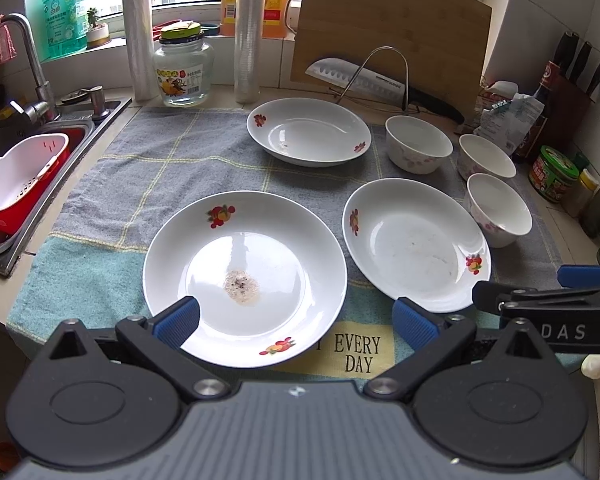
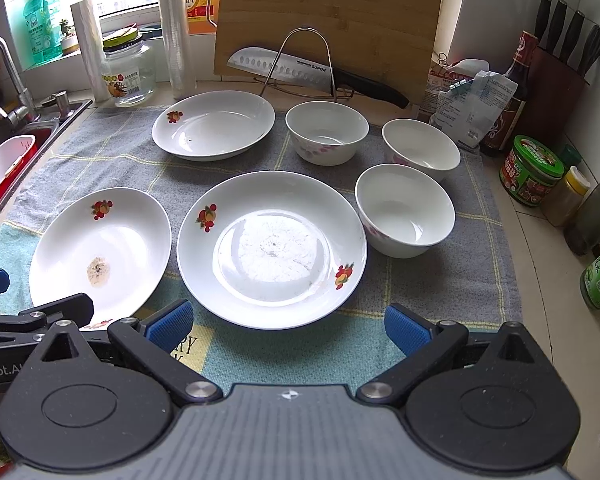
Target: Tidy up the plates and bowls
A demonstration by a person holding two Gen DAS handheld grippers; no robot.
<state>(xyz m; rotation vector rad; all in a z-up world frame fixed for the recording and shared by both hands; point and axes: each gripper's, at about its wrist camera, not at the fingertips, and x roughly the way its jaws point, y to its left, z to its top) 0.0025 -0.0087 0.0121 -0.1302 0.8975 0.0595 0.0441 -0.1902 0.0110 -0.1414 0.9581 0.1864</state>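
Note:
Three white fruit-print plates lie on a towel (image 1: 148,168). The near-left plate (image 1: 244,276) (image 2: 100,252) has a food stain; my left gripper (image 1: 296,322) is open just above its near rim. The middle plate (image 1: 414,244) (image 2: 272,248) lies in front of my open, empty right gripper (image 2: 288,326). The far plate (image 1: 308,130) (image 2: 214,124) sits at the back. Three white floral bowls (image 1: 418,142) (image 1: 486,158) (image 1: 498,208) stand apart at the right, also in the right wrist view (image 2: 326,132) (image 2: 420,148) (image 2: 404,208). The right gripper's body shows in the left wrist view (image 1: 548,304).
A sink (image 1: 4,152) with a red and white basket (image 1: 20,176) lies at the left. A glass jar (image 1: 182,68), film rolls (image 1: 140,40), a cutting board (image 1: 388,28) and a knife on a rack (image 1: 364,80) line the back. Bottles, jars (image 2: 530,170) and a knife block (image 2: 560,76) crowd the right.

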